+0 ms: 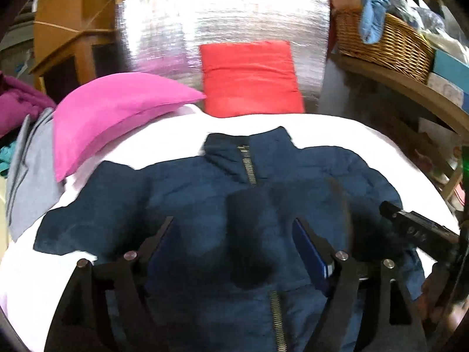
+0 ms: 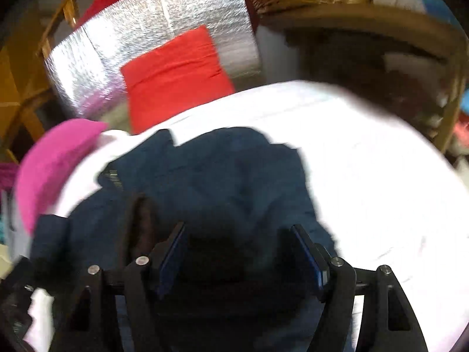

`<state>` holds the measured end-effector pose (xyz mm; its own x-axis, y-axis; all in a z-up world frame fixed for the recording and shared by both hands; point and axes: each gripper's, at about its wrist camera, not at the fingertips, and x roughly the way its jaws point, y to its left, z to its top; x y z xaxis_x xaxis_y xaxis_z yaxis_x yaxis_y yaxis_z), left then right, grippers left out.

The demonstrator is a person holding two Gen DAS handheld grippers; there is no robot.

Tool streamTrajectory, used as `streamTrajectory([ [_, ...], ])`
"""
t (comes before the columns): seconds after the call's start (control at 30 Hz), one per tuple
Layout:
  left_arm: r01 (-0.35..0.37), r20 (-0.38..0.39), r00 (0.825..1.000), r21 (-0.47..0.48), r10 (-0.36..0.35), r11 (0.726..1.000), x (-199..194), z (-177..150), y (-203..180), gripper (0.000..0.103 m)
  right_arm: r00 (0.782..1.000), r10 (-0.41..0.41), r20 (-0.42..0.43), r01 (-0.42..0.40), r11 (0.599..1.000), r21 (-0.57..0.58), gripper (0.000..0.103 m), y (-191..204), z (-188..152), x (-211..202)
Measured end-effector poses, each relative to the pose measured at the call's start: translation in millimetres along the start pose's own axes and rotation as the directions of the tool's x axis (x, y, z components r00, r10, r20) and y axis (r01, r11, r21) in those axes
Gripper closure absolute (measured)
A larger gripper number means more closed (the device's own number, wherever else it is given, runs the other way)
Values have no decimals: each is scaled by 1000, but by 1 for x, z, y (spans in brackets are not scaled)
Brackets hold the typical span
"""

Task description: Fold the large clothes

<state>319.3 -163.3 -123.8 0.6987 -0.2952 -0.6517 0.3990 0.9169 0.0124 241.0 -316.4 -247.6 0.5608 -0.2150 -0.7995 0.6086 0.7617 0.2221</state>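
Basket check first: one wicker basket (image 1: 384, 41) on a wooden shelf (image 1: 410, 88) at upper right, with a light blue cloth (image 1: 373, 11) hanging over its rim and more bundled stuff in it that I can't make out. Count: one navy zip jacket (image 1: 205, 193), one pink pillow (image 1: 117, 111), one red cushion (image 1: 252, 79), one grey garment (image 1: 32, 164) at far left. Jacket lies front-up on the white bed sheet (image 1: 337, 129), collar away from me, zipper (image 1: 249, 167) running down the middle, both sleeves folded in across the chest. Pink pillow sits beside its left shoulder; red cushion leans on a silver foil panel (image 1: 222, 20) behind the bed. Left hand-held gripper (image 1: 234, 243) stands wide open above the jacket's chest, nothing between the pads. Right hand-held gripper (image 2: 237, 252) also wide open over the jacket's right side, holding nothing. No readable writing or labels; both views are blurred.
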Motion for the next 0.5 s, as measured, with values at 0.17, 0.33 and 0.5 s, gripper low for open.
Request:
streamTrajectory([
  [0.17,39,-72,997,42,-36,998,23,1,-33,22,997,-81,14,81,996,-38,29,0,5,-1],
  [0.33,48,-105,994,56,-42,997,41,-3,-50,22,995,-102,12,103,993,-66,29,-3,6,4],
  [0.5,57,-137,989,49,-50,997,57,-12,-54,25,995,-100,8,100,992,-78,29,-3,4,6],
])
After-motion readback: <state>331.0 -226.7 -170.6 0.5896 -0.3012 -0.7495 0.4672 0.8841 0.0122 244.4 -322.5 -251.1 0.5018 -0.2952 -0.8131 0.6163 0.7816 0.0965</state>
